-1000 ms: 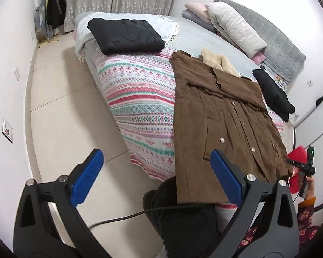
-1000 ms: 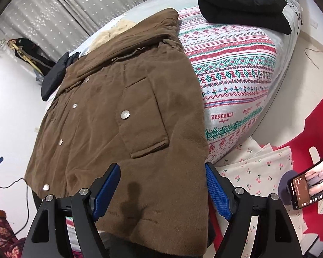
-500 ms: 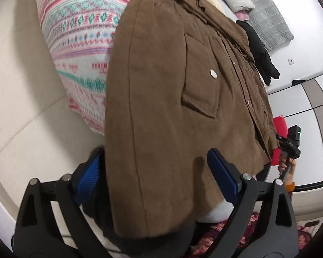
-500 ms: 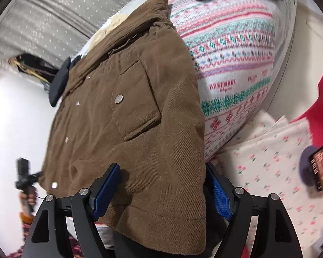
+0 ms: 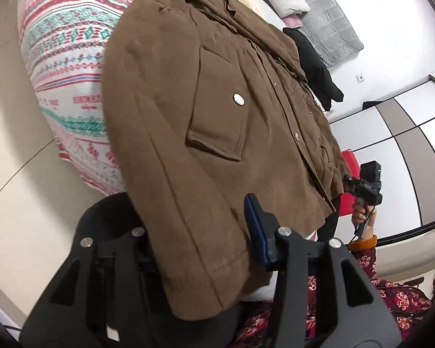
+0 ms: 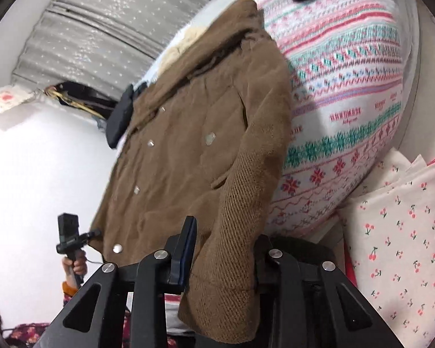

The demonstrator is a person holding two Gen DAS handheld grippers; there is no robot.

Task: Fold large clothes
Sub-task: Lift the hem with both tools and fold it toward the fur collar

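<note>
- The coat is lying buttoned-side up across the bed, hem overhanging its near edge.
- The left gripper and right gripper, jaws just closing, are pinching the hem corners for folding.

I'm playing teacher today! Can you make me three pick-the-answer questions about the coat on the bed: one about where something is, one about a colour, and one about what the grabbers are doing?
1. Where does the coat's bottom edge lie?
A. under the pillows
B. hanging over the bed's edge
C. on the floor

2. What colour is the coat?
A. brown
B. yellow
C. blue

3. What are the two grippers doing?
A. both wide open, away from the coat
B. holding a phone
C. each closed on the coat's bottom edge

Answers:
1 B: the brown coat droops past the patterned bedspread.
2 A: it is brown in both views.
3 C: the jaws of the left gripper and the right gripper have just been closing, with hem fabric between each pair.
</note>
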